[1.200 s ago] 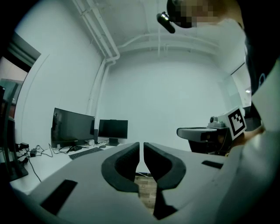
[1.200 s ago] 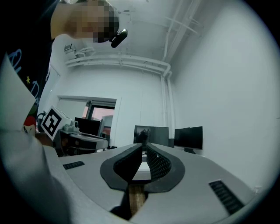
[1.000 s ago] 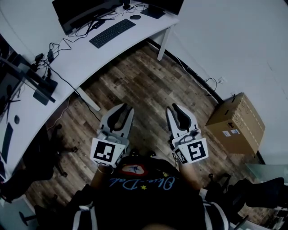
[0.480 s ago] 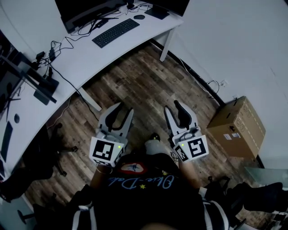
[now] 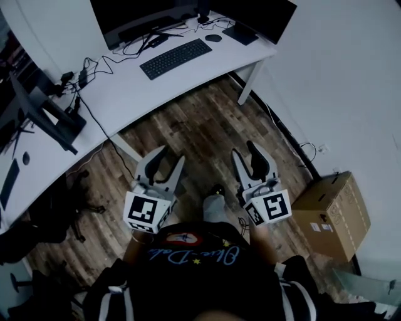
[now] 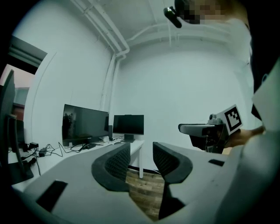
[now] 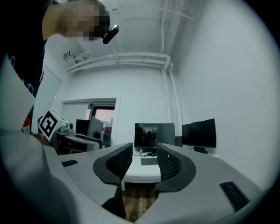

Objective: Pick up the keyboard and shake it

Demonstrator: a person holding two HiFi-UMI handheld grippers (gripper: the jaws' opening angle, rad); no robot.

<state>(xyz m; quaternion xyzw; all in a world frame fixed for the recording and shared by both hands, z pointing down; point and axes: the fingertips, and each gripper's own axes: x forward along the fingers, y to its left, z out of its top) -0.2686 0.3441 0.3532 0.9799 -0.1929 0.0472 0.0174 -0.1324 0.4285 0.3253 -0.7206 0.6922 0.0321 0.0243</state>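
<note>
1. The keyboard [image 5: 177,58] is a black, flat, full-width unit with rows of dark keys. It lies on the white table [image 5: 125,94], in front of a dark monitor [image 5: 141,19]. A black mouse [image 5: 213,37] sits near its right end, and loose cables [image 5: 94,63] lie to its left.
2. Neither tool touches the keyboard. Both are held well apart from it, above the wooden floor [image 5: 200,119] in front of the table.
3. Left tool [image 5: 165,164]: the jaws stand partly open with a moderate gap. Nothing is between the pads; the left gripper view shows only floor and the far table through the gap.
4. Right tool [image 5: 252,160]: the jaws stand partly open by about the same gap and hold nothing. In the right gripper view the keyboard appears far off through the gap, on the table.
5. The jaws of both tools have just been opening. One second ago each pair stood much closer together.
6. Compared with one second ago, the table and keyboard sit lower and larger in the head view. The cardboard box [image 5: 329,210] now lies further toward the lower right. A knee of the person now shows between the two tools.
</note>
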